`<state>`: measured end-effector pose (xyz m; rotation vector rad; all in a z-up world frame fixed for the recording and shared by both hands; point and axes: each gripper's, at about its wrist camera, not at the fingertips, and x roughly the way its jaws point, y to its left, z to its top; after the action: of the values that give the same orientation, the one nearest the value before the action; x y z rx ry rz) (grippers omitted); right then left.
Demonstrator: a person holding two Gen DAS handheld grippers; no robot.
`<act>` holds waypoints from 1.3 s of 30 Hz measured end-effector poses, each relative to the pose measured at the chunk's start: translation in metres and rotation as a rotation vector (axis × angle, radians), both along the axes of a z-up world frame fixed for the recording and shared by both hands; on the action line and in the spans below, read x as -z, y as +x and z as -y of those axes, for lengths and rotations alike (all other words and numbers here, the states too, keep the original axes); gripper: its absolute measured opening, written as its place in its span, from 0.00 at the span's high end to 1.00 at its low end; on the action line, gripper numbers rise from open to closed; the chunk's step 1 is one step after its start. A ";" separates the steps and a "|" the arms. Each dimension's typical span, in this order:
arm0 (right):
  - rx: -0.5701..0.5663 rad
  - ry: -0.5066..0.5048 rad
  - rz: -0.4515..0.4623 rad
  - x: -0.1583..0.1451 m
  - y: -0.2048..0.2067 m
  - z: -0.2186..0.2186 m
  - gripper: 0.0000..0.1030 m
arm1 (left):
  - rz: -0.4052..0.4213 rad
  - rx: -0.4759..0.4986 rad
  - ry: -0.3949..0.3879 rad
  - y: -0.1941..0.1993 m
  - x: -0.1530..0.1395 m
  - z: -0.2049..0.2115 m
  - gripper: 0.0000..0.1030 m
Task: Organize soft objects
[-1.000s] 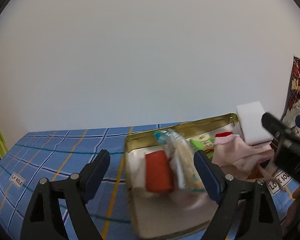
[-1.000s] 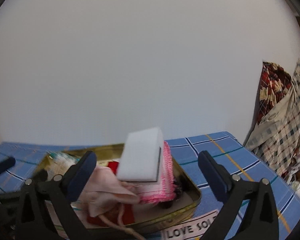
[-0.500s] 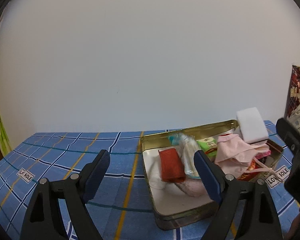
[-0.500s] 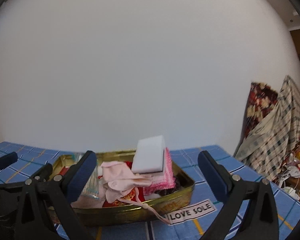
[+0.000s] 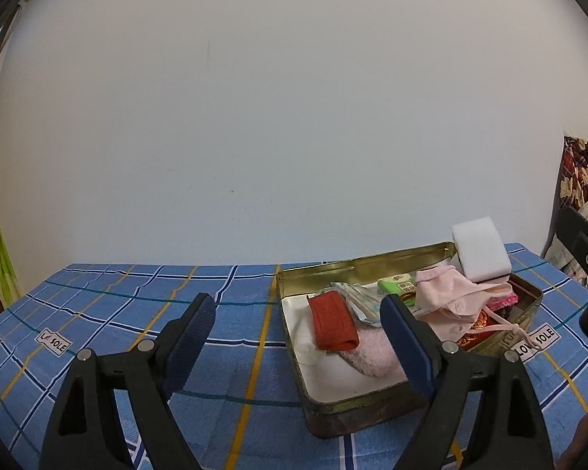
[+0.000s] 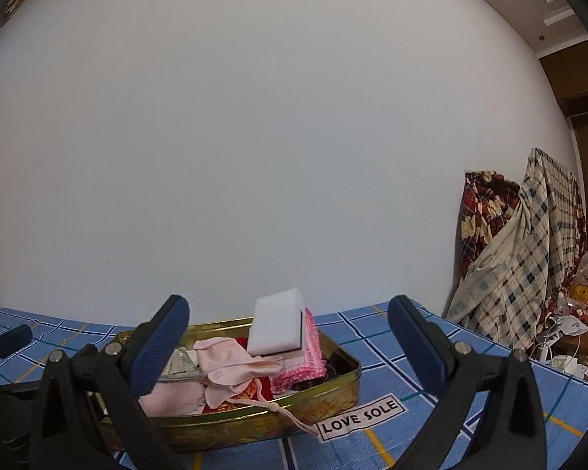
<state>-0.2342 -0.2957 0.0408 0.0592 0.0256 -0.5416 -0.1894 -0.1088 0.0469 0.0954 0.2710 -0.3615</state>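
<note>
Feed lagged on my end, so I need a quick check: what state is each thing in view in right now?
Left gripper: open, empty, short of the tin.
Right gripper: open, empty.
Gold tin: lidless, filled.
White sponge: propped on the pink fringed cloth.
Pale pink drawstring pouch: crumpled, cord over the rim.
Red folded cloth: lying in the tin.
Green packet: in the tin.
</note>
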 end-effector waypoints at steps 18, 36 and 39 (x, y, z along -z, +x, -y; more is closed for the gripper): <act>0.008 -0.025 -0.007 0.000 0.000 -0.004 0.00 | -0.003 -0.020 0.007 0.002 0.002 0.004 0.15; 0.003 -0.031 -0.010 0.000 -0.001 -0.003 0.00 | -0.014 -0.027 0.006 0.004 0.003 0.005 0.14; -0.002 -0.034 -0.009 0.000 0.000 -0.002 0.00 | -0.017 -0.031 0.004 0.005 0.003 0.005 0.13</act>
<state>-0.2340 -0.2932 0.0405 0.0231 0.0252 -0.5403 -0.1845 -0.1133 0.0436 0.0919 0.2900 -0.3313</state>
